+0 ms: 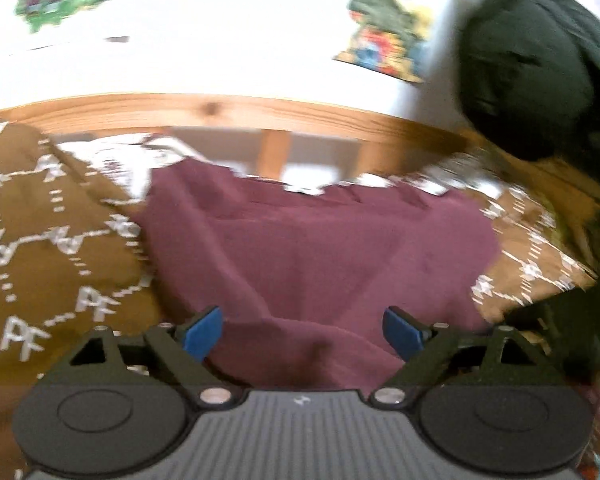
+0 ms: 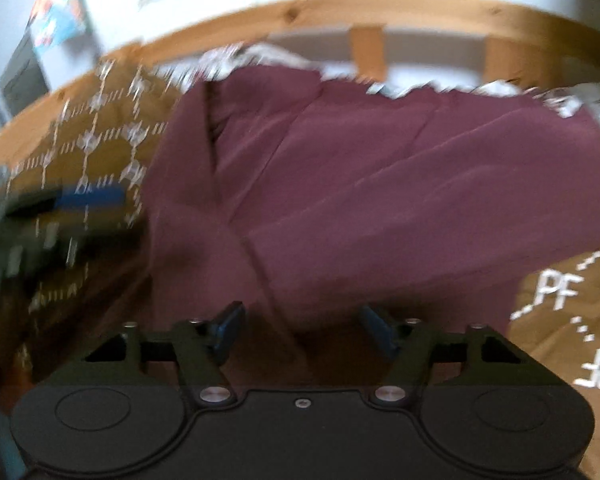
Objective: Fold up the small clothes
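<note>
A maroon garment (image 1: 312,256) lies rumpled on a brown bedspread, and it fills the middle of the right wrist view (image 2: 380,184) too. My left gripper (image 1: 303,332) hangs over the garment's near edge with its blue pads (image 1: 202,332) wide apart, touching no cloth. My right gripper (image 2: 305,330) is over a fold seam of the garment. Its dark blue pads (image 2: 230,328) stand apart with cloth lying between them, not pinched. A blurred blue finger of the left gripper (image 2: 92,198) shows at the left of the right wrist view.
The brown bedspread (image 1: 48,248) carries a white "PF" lattice print. A wooden bed rail (image 1: 228,114) runs behind the garment, below a white wall with colourful posters (image 1: 384,24). A dark green bundle (image 1: 532,80) sits at the far right.
</note>
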Action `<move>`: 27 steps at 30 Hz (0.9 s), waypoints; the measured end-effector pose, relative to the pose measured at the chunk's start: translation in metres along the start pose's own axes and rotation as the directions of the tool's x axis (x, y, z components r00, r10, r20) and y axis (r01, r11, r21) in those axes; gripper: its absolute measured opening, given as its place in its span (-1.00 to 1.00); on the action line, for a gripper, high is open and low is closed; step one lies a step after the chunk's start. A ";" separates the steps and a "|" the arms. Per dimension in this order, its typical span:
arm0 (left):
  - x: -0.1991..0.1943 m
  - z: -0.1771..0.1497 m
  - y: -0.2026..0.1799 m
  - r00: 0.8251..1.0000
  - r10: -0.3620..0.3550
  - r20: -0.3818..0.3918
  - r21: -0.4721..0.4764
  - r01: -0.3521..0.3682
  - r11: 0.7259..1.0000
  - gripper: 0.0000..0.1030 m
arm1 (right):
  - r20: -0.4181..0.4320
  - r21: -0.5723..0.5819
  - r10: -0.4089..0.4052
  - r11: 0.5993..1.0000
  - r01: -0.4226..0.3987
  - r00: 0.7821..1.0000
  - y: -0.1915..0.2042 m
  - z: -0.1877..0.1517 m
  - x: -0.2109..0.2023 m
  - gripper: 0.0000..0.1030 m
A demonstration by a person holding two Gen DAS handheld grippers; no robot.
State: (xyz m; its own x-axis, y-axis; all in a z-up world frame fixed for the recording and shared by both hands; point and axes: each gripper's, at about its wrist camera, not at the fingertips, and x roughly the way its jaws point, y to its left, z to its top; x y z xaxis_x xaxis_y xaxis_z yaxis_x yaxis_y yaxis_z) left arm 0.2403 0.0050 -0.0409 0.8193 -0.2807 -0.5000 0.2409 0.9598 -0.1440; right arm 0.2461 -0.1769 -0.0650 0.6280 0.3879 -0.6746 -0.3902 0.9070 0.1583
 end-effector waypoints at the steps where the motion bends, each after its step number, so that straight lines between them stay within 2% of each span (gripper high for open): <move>1: 0.002 0.001 0.004 1.000 0.021 -0.002 -0.018 -0.021 1.000 0.76 | -0.022 -0.027 -0.006 1.000 0.005 1.000 0.005 -0.003 0.004 -0.02; 2: 0.004 0.002 0.007 0.999 0.036 -0.006 -0.035 -0.036 0.999 0.76 | -0.045 -0.058 -0.018 0.998 0.015 0.999 0.010 -0.005 0.009 -0.29; 3: 0.005 0.002 0.010 0.999 0.044 -0.010 -0.048 -0.045 0.998 0.76 | -0.061 -0.081 -0.025 0.997 0.020 0.998 0.013 -0.007 0.012 -0.45; 4: 0.006 0.001 0.012 0.999 0.050 -0.012 -0.055 -0.050 0.997 0.76 | -0.070 -0.102 -0.026 0.995 0.019 0.997 0.016 -0.010 0.014 -0.76; 6: 0.007 0.002 0.013 0.998 0.061 -0.008 -0.057 -0.061 0.996 0.76 | -0.068 -0.136 -0.025 0.991 0.015 0.997 0.021 -0.012 0.013 -0.97; 8: 0.006 0.002 0.012 0.998 0.070 0.004 -0.049 -0.070 0.996 0.77 | -0.041 -0.146 -0.028 0.989 0.021 0.999 0.022 -0.009 0.005 -0.97; 12: 0.007 0.000 0.011 0.997 0.077 0.008 -0.035 -0.077 0.996 0.79 | 0.060 -0.103 -0.083 0.991 0.089 0.995 0.004 0.003 -0.025 -0.97; 16: 0.014 -0.002 0.010 0.995 0.094 -0.030 -0.036 -0.096 0.995 0.79 | 0.051 -0.061 -0.165 0.984 0.168 0.985 -0.022 0.001 -0.032 -0.97; 18: 0.019 -0.004 0.011 0.992 0.112 -0.055 -0.037 -0.114 0.993 0.79 | 0.018 -0.025 -0.165 0.986 0.165 0.986 -0.032 -0.004 -0.028 -0.95; 20: 0.023 -0.006 0.014 0.988 0.133 -0.073 -0.043 -0.136 0.990 0.79 | 0.005 -0.005 -0.153 0.988 0.153 0.988 -0.033 -0.008 -0.026 -0.76; 23: 0.026 -0.005 0.022 0.983 0.164 -0.088 -0.053 -0.169 0.984 0.79 | 0.019 -0.005 -0.145 0.989 0.145 0.989 -0.033 -0.003 -0.027 -0.59; 26: 0.029 0.003 0.035 0.981 0.187 -0.055 -0.054 -0.190 0.980 0.80 | 0.051 -0.006 -0.144 0.990 0.144 0.988 -0.034 0.011 -0.030 -0.41; 27: 0.030 0.007 0.039 0.981 0.192 -0.031 -0.055 -0.193 0.980 0.80 | 0.060 -0.005 -0.141 0.990 0.142 0.988 -0.036 0.017 -0.031 -0.25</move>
State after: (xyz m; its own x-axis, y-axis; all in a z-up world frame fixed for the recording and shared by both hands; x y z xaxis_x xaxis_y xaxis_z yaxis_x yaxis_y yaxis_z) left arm 0.2777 0.0342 -0.0558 0.8336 -0.0910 -0.5449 0.0492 0.9946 -0.0909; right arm 0.2526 -0.2189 -0.0374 0.7160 0.2649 -0.6459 -0.3008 0.9520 0.0570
